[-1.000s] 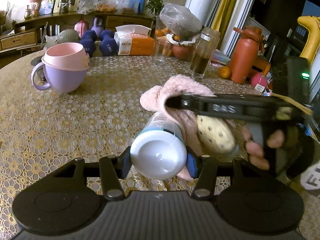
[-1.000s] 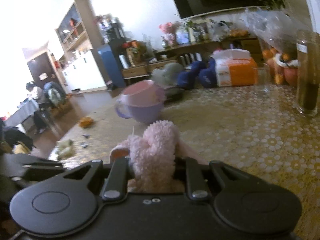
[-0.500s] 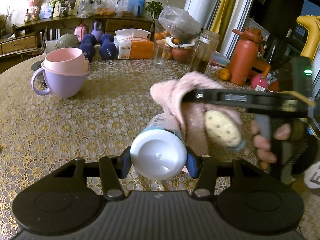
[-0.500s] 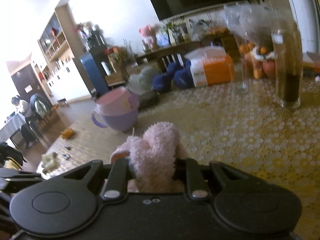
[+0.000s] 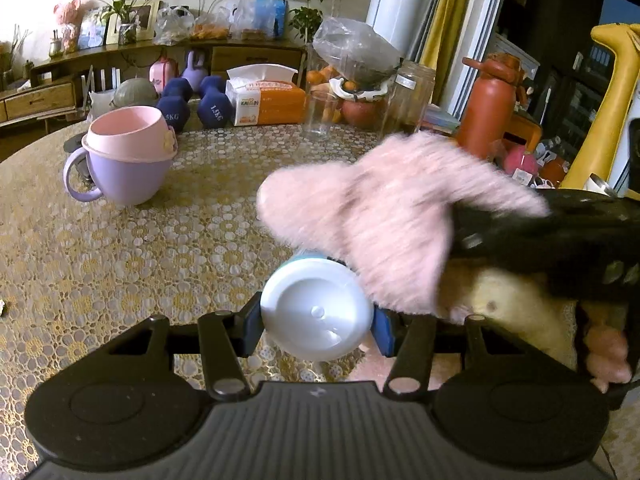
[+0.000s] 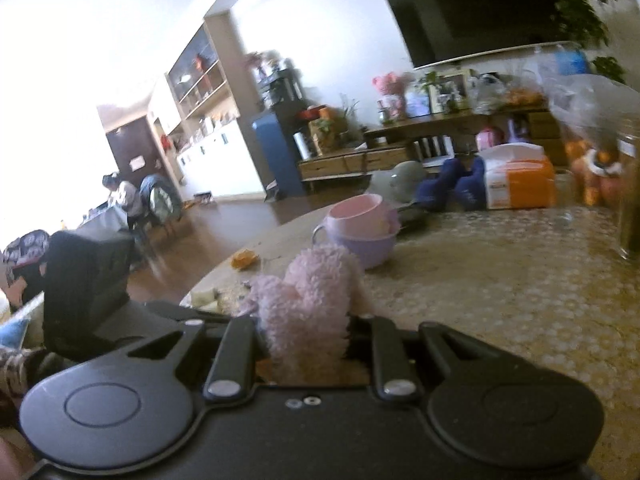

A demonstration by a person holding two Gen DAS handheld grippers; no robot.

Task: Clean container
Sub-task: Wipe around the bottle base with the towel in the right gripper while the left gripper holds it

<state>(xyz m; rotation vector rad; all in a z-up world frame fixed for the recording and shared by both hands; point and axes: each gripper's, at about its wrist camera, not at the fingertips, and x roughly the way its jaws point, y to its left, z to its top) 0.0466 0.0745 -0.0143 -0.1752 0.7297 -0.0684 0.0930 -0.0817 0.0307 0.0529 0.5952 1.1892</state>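
My left gripper [image 5: 316, 322] is shut on a white container [image 5: 316, 308] held end-on, its round white base facing the camera. A fluffy pink cloth [image 5: 384, 216] lies over the container's far part, blurred by motion. The black right gripper body [image 5: 560, 240] comes in from the right edge with a person's fingers below it. In the right wrist view my right gripper [image 6: 306, 336] is shut on the pink cloth [image 6: 312, 300], which bulges up between the fingers. The container is hidden in that view.
A purple mug with a pink bowl in it [image 5: 124, 160] stands at the left on the lace-covered table [image 5: 120, 260]. Blue dumbbells [image 5: 200, 104], a tissue pack [image 5: 266, 100], glass jars [image 5: 408, 96] and an orange bottle [image 5: 486, 108] line the far edge.
The right gripper has swung the pink cloth upward and across the container, tilting its view to the left. The left gripper still holds the container in the same place.
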